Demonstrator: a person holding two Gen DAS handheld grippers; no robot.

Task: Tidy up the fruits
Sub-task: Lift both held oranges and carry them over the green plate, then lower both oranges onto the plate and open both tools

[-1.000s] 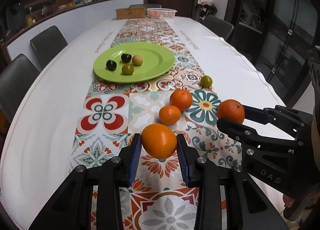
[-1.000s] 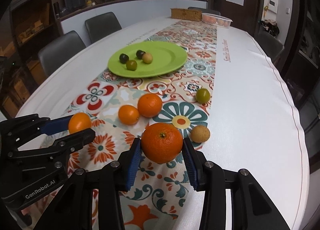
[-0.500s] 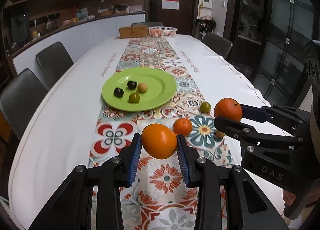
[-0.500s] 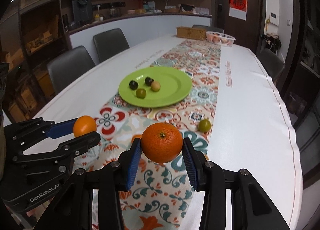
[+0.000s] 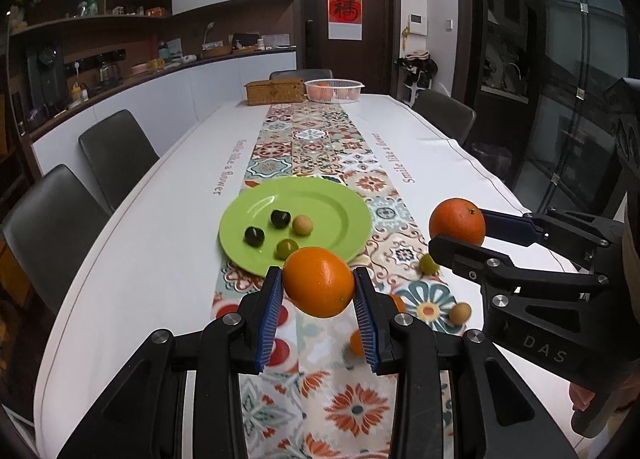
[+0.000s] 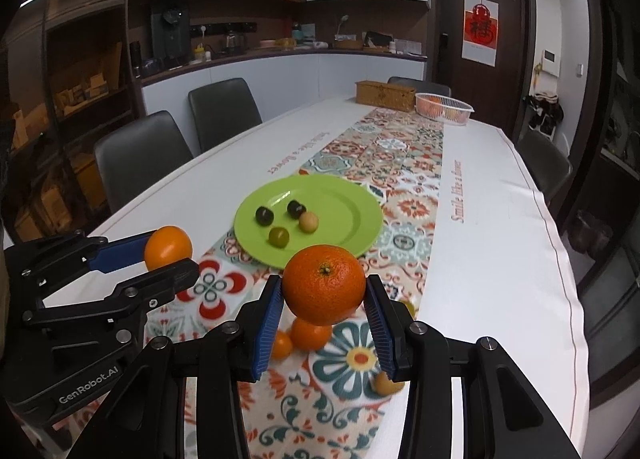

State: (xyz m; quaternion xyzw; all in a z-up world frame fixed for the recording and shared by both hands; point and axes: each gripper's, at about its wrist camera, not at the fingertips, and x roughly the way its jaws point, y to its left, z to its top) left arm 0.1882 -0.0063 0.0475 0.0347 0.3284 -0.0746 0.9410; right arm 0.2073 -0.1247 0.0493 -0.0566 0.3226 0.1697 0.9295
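My left gripper (image 5: 318,291) is shut on a smooth orange (image 5: 318,282) and holds it high above the patterned runner; it also shows in the right wrist view (image 6: 168,247). My right gripper (image 6: 324,291) is shut on a stemmed orange (image 6: 323,284), also seen in the left wrist view (image 5: 457,221). A green plate (image 5: 340,219) ahead holds two dark fruits, a green one and a tan one. Two small oranges (image 6: 310,333), a green fruit (image 5: 428,264) and a tan fruit (image 5: 460,313) lie on the runner below.
A white basket (image 5: 334,90) with oranges and a wicker box (image 5: 274,91) stand at the table's far end. Grey chairs (image 5: 116,151) line the left side; another chair (image 5: 444,115) is on the right. The white tablecloth (image 5: 160,243) flanks the runner.
Both grippers have risen with their oranges, so the table and the loose fruits look lower and farther. The grips are unchanged.
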